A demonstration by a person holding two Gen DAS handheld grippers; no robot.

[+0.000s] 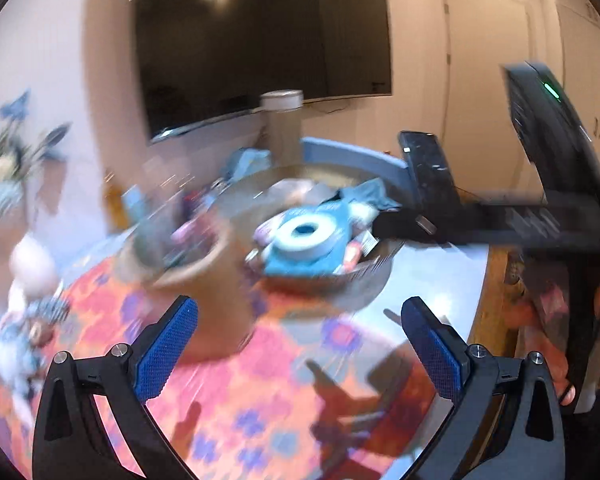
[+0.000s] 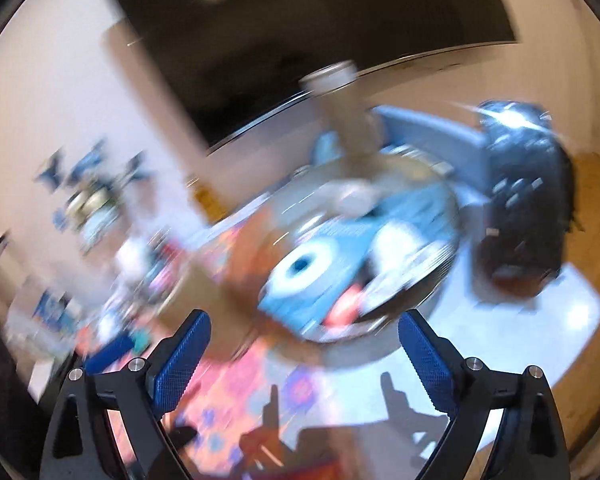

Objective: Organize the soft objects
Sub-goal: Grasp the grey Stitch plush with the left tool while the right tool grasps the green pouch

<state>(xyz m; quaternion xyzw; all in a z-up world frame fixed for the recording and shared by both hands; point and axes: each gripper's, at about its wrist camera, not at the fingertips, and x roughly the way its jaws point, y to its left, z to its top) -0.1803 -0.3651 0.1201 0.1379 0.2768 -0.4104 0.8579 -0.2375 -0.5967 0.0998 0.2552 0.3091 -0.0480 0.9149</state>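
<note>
Soft blue plush toy with a big white-ringed eye [image 1: 304,240] lies in the round shallow basket [image 1: 364,276] near the table's far edge, on the orange floral cloth [image 1: 236,380]. Best slow down first, both views are smeared. Left gripper [image 1: 300,344] hovers low, released and empty; right gripper [image 2: 304,360] likewise spread wide, tilted toward the basket.

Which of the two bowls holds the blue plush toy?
The clear glass bowl on the right holds the blue plush toy; the tan bowl left of it does not.
</note>
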